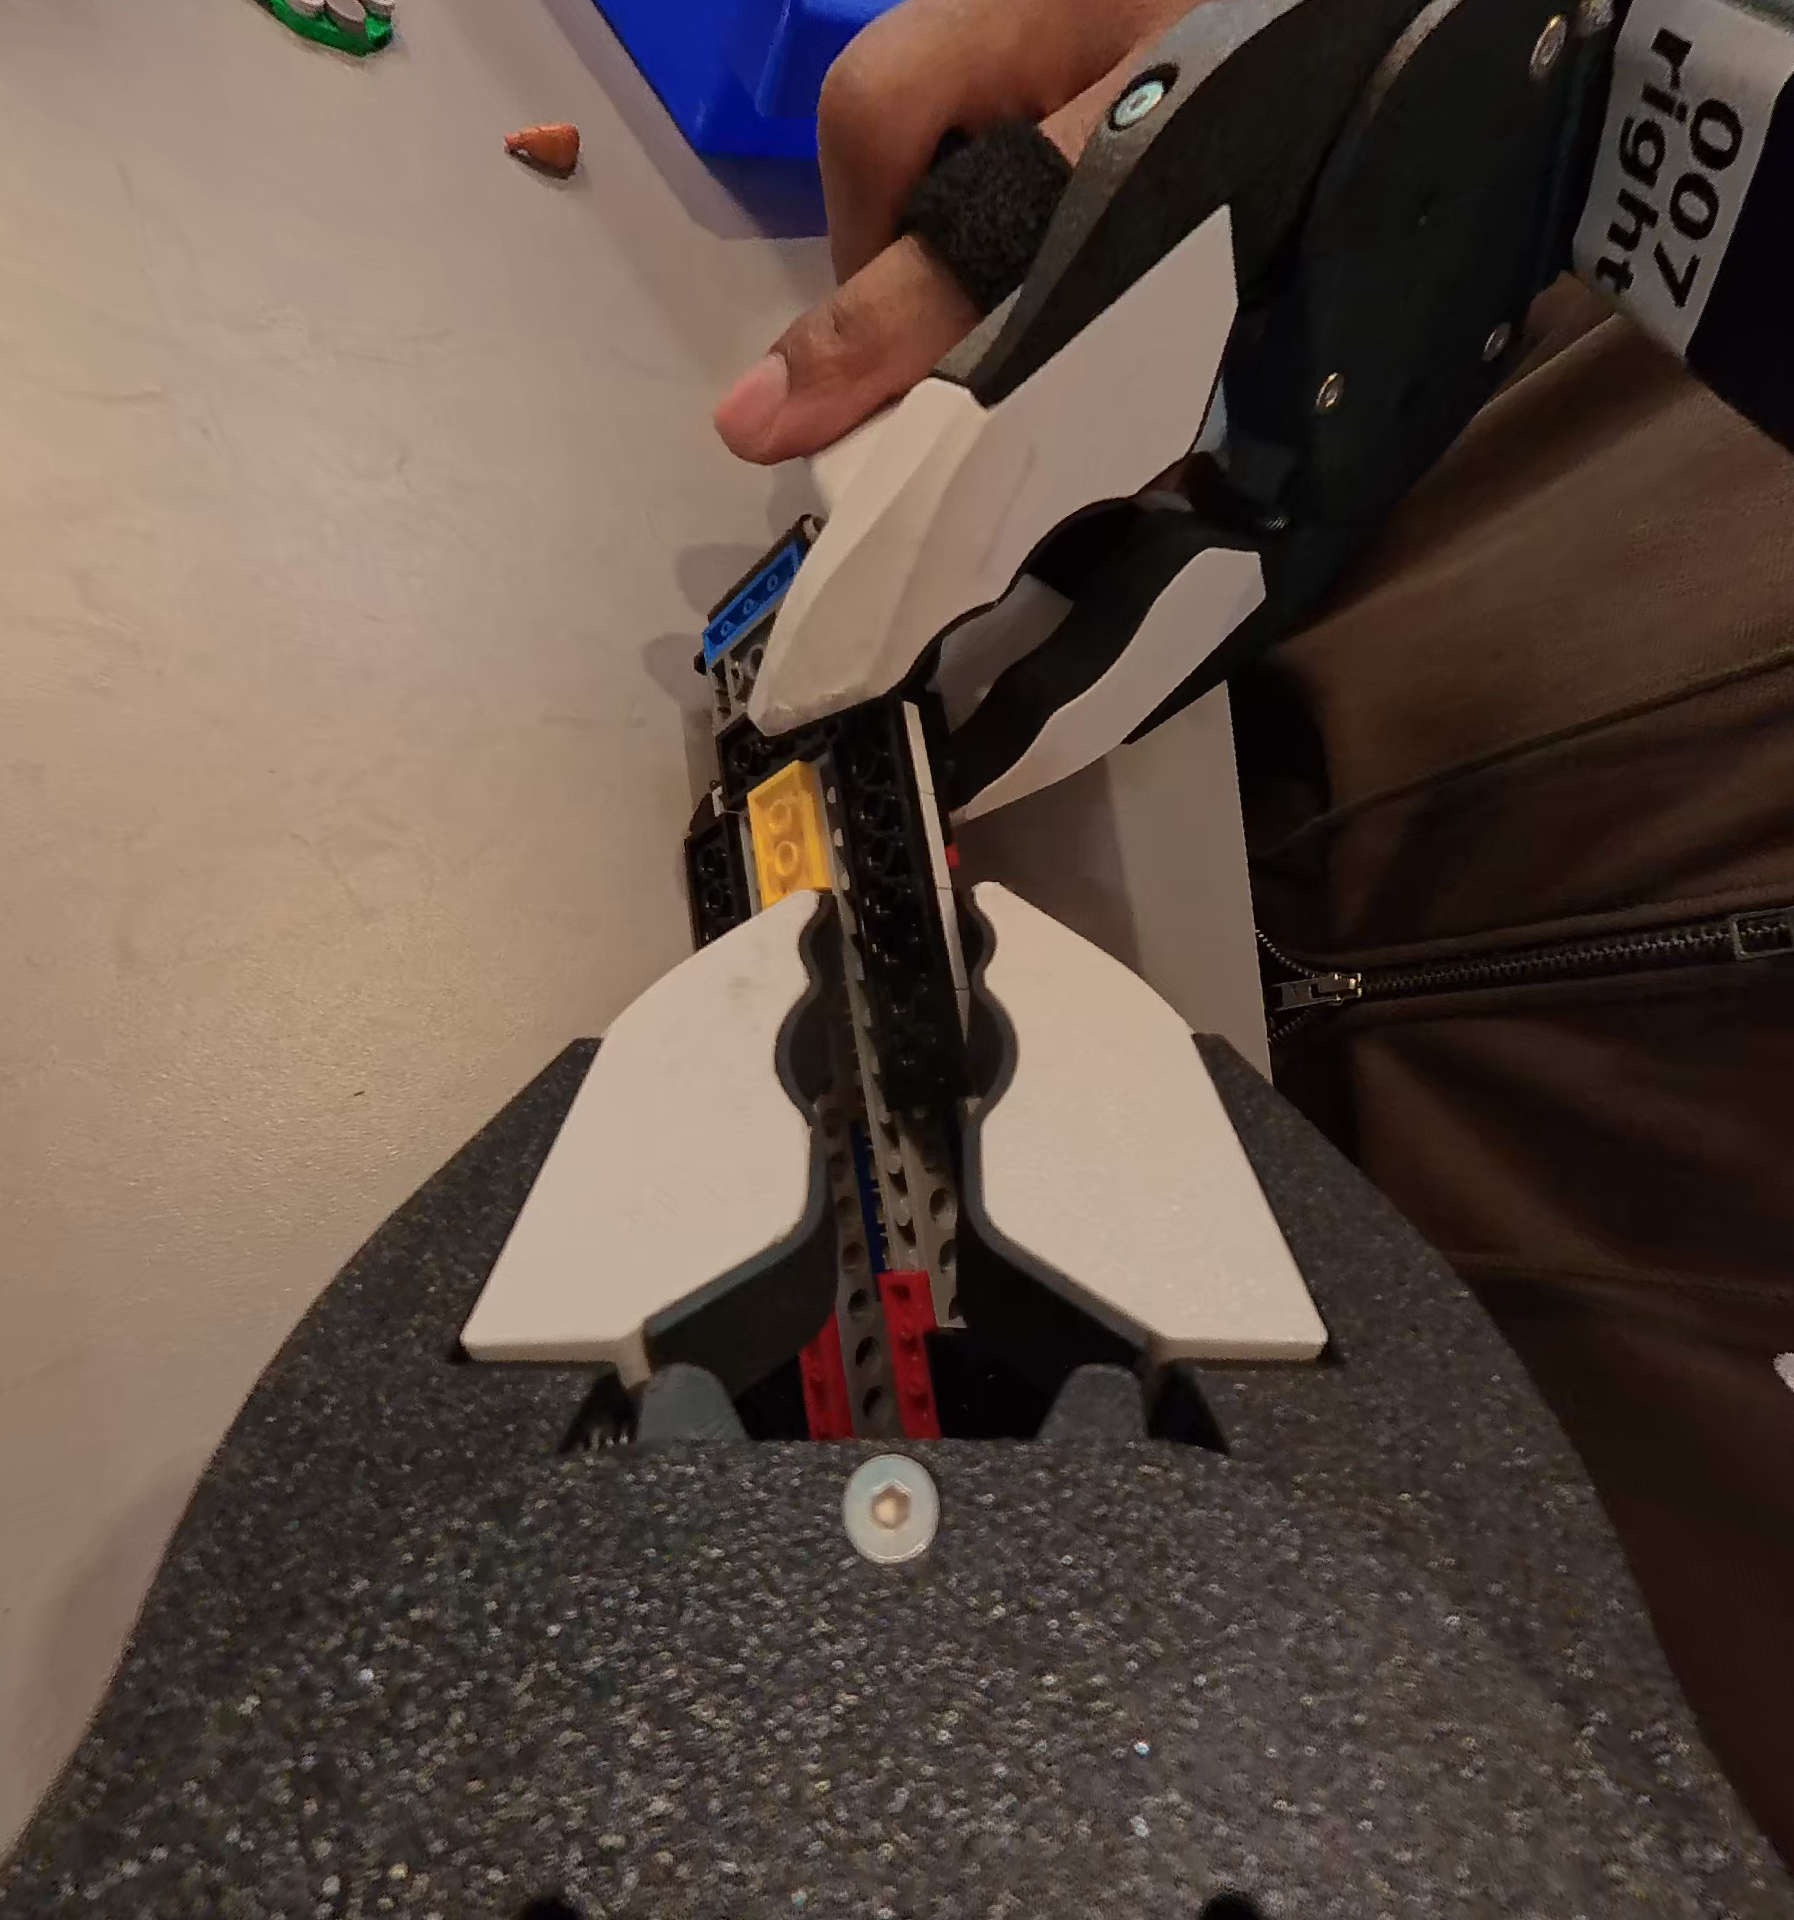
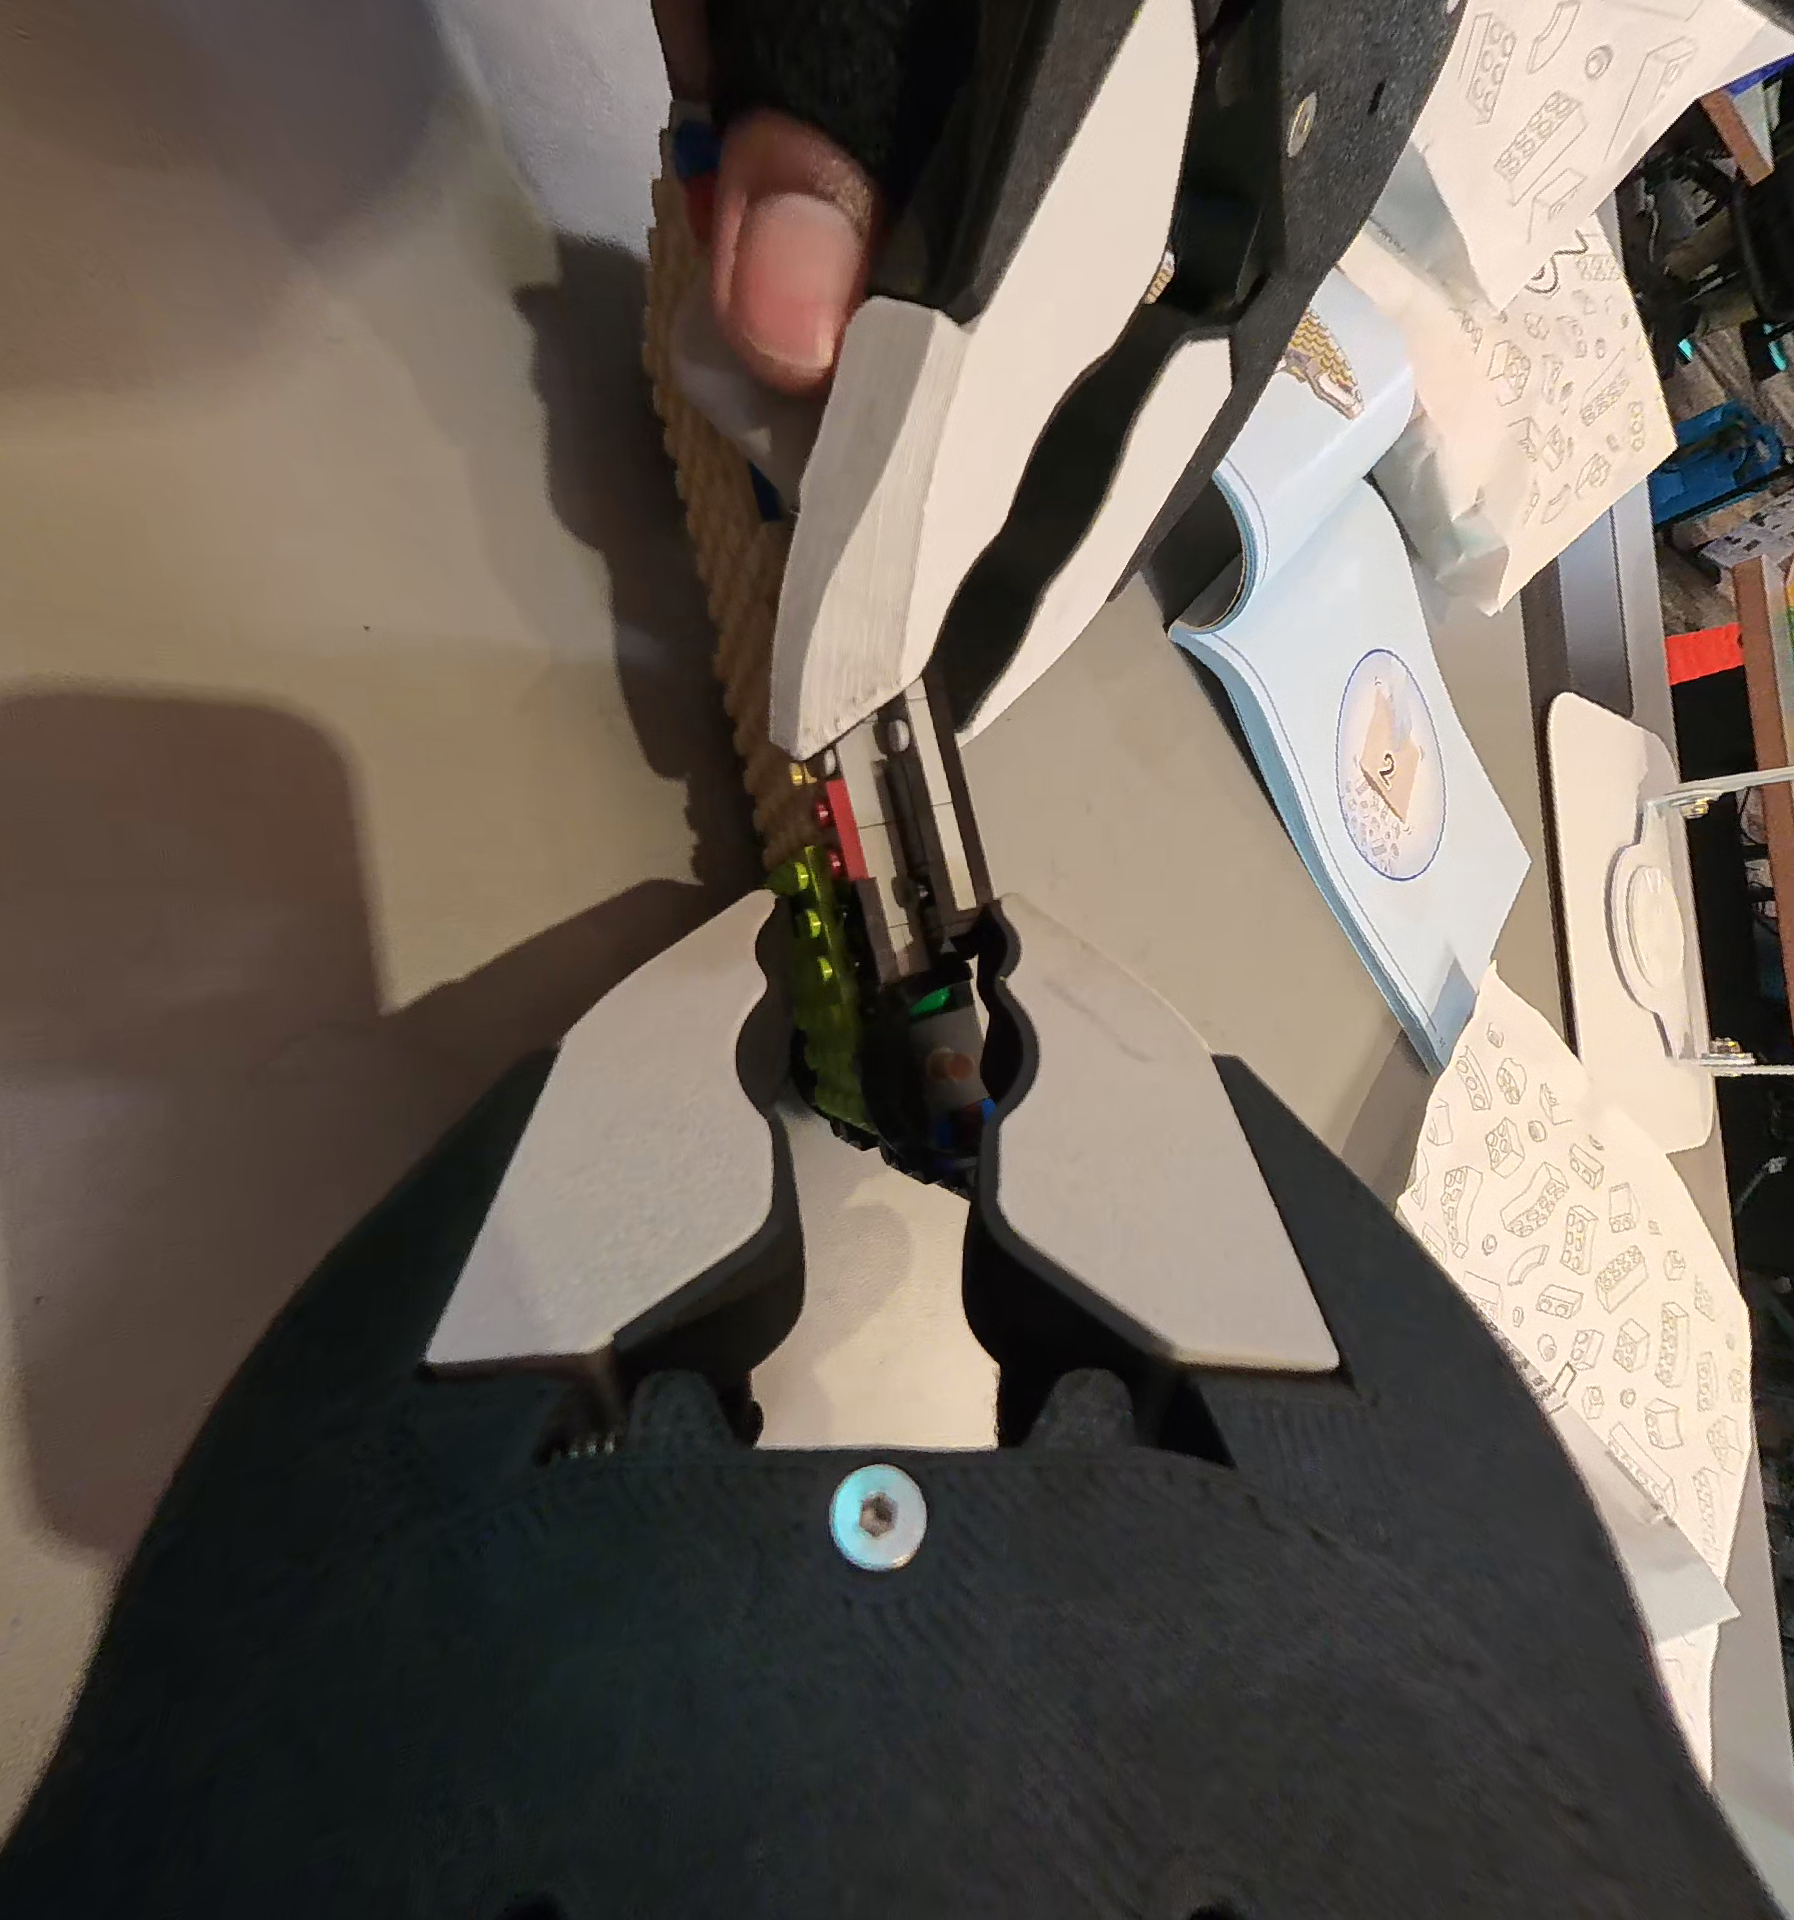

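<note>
- Left wrist view: my left hand-held gripper (image 1: pixel 898 914) is clenched on a long toy brick model (image 1: pixel 888 935), a build of black, grey, yellow, blue and red bricks. Both white fingers (image 1: pixel 685 1122) press on its sides, and the model runs back between them toward the gripper body.
- The model's far end reaches up to my right hand-held gripper (image 1: pixel 872 748), which comes in from the upper right. One of its white fingertips lies against the black and grey bricks near a small blue plate (image 1: pixel 753 603).
- My hand (image 1: pixel 872 312) grips that tool, with a black band around one finger. A brown zipped jacket (image 1: pixel 1599 935) fills the right side.
- On the pale surface (image 1: pixel 249 623) behind, well apart, lie a small orange-brown piece (image 1: pixel 545 145), a blue bin (image 1: pixel 737 94) and a green-edged piece (image 1: pixel 337 16) at the top edge.
- Right wrist view: my right hand-held gripper (image 2: pixel 888 914) grasps the other end of the same model (image 2: pixel 903 997); here lime-green, black, grey, red and white bricks sit between its fingers (image 2: pixel 654 1143), which close on them.
- My left hand-held gripper (image 2: pixel 872 727) holds the model's far end from above, my thumb (image 2: pixel 784 270) on its white finger.
- A tan studded plate (image 2: pixel 727 540) lies on the surface (image 2: pixel 249 468) just behind the model.
- To the right lie an open booklet (image 2: pixel 1340 675) and white paper bags (image 2: pixel 1589 1278) printed with brick drawings.
</note>
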